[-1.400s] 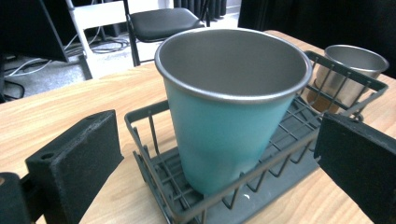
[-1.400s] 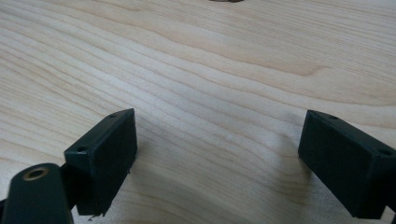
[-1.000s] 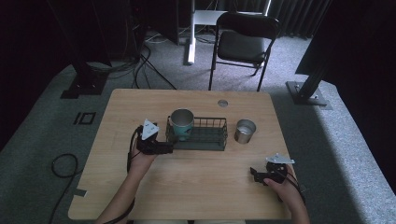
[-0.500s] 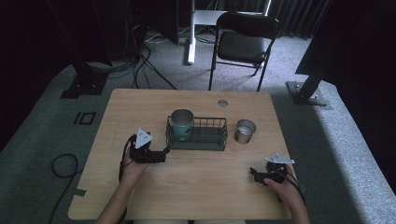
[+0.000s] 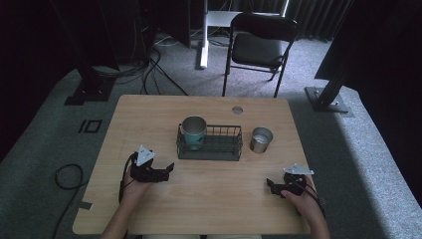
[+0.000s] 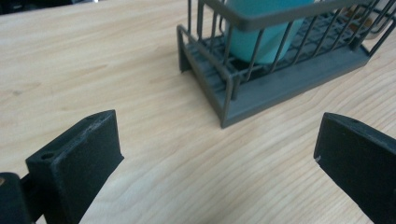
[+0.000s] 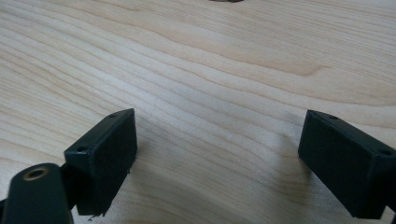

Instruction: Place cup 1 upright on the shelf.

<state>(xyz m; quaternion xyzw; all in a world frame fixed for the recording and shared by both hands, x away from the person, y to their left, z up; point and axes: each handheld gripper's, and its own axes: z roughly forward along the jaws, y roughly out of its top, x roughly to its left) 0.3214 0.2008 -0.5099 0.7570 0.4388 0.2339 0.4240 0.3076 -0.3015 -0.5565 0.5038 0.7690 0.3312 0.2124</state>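
High view showed the left gripper [image 5: 169, 170] had drawn back from the basket [image 5: 211, 150], jaws wide and empty; the teal cup [image 5: 193, 132] stood inside, released. Right gripper [image 5: 269, 185] also gaped, idle.

Steel cup [image 5: 261, 139] right of the rack; black chair [image 5: 261, 42] beyond the table.

Cup [image 5: 194, 131] in rack's [image 5: 219, 152] left end, tin [image 5: 261, 139] just right, both mid-table [image 5: 149, 114]
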